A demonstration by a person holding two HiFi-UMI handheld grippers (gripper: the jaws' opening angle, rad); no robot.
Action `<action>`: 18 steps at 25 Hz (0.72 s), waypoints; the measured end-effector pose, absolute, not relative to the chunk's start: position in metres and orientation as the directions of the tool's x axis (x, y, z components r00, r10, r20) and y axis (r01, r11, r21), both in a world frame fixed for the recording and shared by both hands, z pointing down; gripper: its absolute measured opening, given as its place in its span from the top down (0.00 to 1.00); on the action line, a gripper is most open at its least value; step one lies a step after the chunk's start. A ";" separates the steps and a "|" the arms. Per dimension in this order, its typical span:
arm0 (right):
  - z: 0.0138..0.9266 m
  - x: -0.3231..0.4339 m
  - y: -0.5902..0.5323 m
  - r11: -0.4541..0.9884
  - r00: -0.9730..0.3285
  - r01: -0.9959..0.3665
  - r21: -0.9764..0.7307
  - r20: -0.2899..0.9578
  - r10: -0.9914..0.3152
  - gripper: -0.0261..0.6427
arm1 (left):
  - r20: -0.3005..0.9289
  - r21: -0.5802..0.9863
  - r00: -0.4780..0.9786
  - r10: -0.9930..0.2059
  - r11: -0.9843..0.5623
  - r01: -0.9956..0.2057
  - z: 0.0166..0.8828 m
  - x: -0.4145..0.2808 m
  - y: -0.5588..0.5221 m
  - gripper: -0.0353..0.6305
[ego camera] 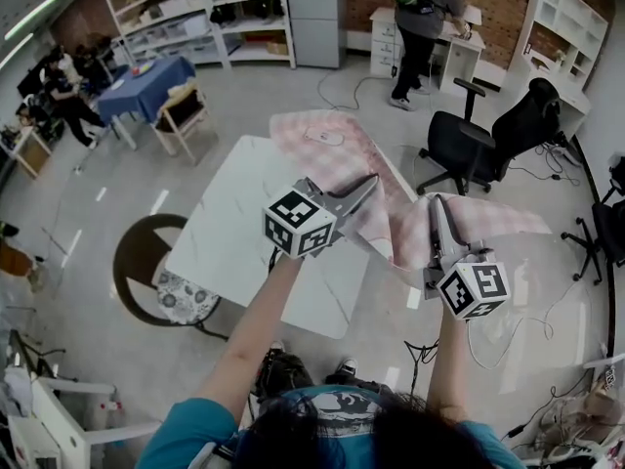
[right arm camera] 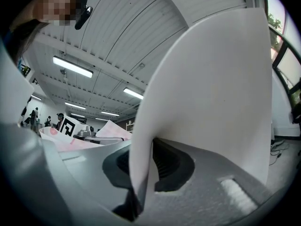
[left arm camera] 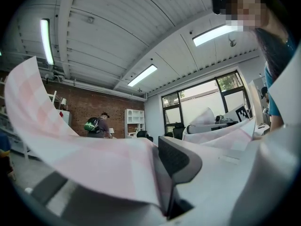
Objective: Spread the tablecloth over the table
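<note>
Both of our grippers are clamped on the pink checked tablecloth (ego camera: 332, 145). Our left gripper (ego camera: 366, 186) has its jaws pinched on one edge of the cloth, and in the left gripper view the fabric runs out of the pinch in a broad arch to the left. Our right gripper (ego camera: 437, 208) is likewise closed on a fold of the edge, which rises between its dark pads as a tall pale sheet in the right gripper view.

We hold both grippers raised over the near right part of the white table (ego camera: 244, 233), close together, with the cloth sagging between them. The far end of the cloth lies on the table's far corner. One flap juts out past the table's right edge, towards the black office chair (ego camera: 488, 130). Most of the tabletop on our left is bare.

A chair with a patterned cushion (ego camera: 181, 296) sits against the table's left edge. Open floor surrounds the table on the near and left sides, while cables (ego camera: 508, 330) trail across the floor on the right. A person with a green backpack (ego camera: 420, 18) stands well apart, at a desk by the brick wall.
</note>
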State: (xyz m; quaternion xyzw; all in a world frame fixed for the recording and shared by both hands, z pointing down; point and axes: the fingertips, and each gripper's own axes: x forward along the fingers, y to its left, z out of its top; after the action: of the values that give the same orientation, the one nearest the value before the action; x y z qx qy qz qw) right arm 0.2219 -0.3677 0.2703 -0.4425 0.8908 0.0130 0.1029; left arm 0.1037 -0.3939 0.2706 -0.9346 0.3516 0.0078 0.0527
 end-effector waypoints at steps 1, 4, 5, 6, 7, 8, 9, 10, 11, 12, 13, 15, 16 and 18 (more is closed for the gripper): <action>0.269 0.221 -0.375 0.599 -0.579 -0.799 -0.060 -0.194 -0.792 0.90 | -0.056 -0.091 0.756 -0.652 -0.751 -0.654 0.269 0.101 -0.403 0.80; 0.265 0.212 -0.397 0.569 -0.553 -0.822 -0.028 -0.197 -0.809 0.90 | -0.050 -0.103 0.772 -0.634 -0.765 -0.635 0.265 0.091 -0.429 0.80; 0.264 0.207 -0.404 0.558 -0.544 -0.830 -0.017 -0.199 -0.815 0.90 | -0.049 -0.109 0.777 -0.628 -0.770 -0.629 0.264 0.086 -0.437 0.80; 0.263 0.203 -0.410 0.547 -0.535 -0.837 -0.007 -0.200 -0.821 0.90 | -0.051 -0.113 0.781 -0.622 -0.774 -0.623 0.263 0.081 -0.446 0.80; 0.262 0.199 -0.417 0.535 -0.525 -0.845 0.003 -0.202 -0.827 0.90 | -0.056 -0.115 0.785 -0.616 -0.778 -0.618 0.261 0.076 -0.455 0.80; 0.260 0.195 -0.426 0.522 -0.514 -0.853 0.013 -0.203 -0.834 0.90 | -0.060 -0.116 0.790 -0.611 -0.781 -0.613 0.259 0.071 -0.466 0.80; 0.258 0.192 -0.435 0.508 -0.502 -0.861 0.023 -0.204 -0.841 0.90 | -0.063 -0.120 0.795 -0.604 -0.786 -0.607 0.257 0.066 -0.479 0.80; 0.256 0.188 -0.445 0.493 -0.489 -0.869 0.032 -0.203 -0.848 0.90 | -0.065 -0.126 0.800 -0.596 -0.790 -0.599 0.254 0.061 -0.491 0.80; 0.254 0.183 -0.454 0.479 -0.477 -0.877 0.042 -0.201 -0.855 0.90 | -0.069 -0.130 0.805 -0.590 -0.794 -0.593 0.251 0.054 -0.504 0.80; 0.252 0.177 -0.462 0.468 -0.468 -0.882 0.053 -0.198 -0.861 0.89 | -0.075 -0.132 0.807 -0.586 -0.796 -0.590 0.248 0.047 -0.515 0.80; 0.248 0.170 -0.470 0.459 -0.462 -0.886 0.064 -0.194 -0.865 0.89 | -0.084 -0.132 0.807 -0.585 -0.796 -0.591 0.244 0.038 -0.525 0.80; 0.239 0.157 -0.489 0.449 -0.459 -0.889 0.095 -0.192 -0.868 0.89 | -0.111 -0.135 0.798 -0.592 -0.787 -0.602 0.234 0.021 -0.544 0.80; 0.234 0.150 -0.500 0.446 -0.461 -0.887 0.116 -0.192 -0.866 0.89 | -0.124 -0.143 0.792 -0.598 -0.779 -0.611 0.229 0.013 -0.555 0.80; 0.227 0.134 -0.522 0.443 -0.467 -0.883 0.156 -0.195 -0.863 0.89 | -0.141 -0.165 0.776 -0.614 -0.759 -0.630 0.222 -0.003 -0.575 0.80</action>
State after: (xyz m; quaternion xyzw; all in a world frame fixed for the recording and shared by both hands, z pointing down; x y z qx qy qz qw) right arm 0.1341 -0.5223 0.2265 -0.5146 0.8482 0.1180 0.0434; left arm -0.0028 -0.5751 0.2220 -0.9369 0.3321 0.0391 0.1019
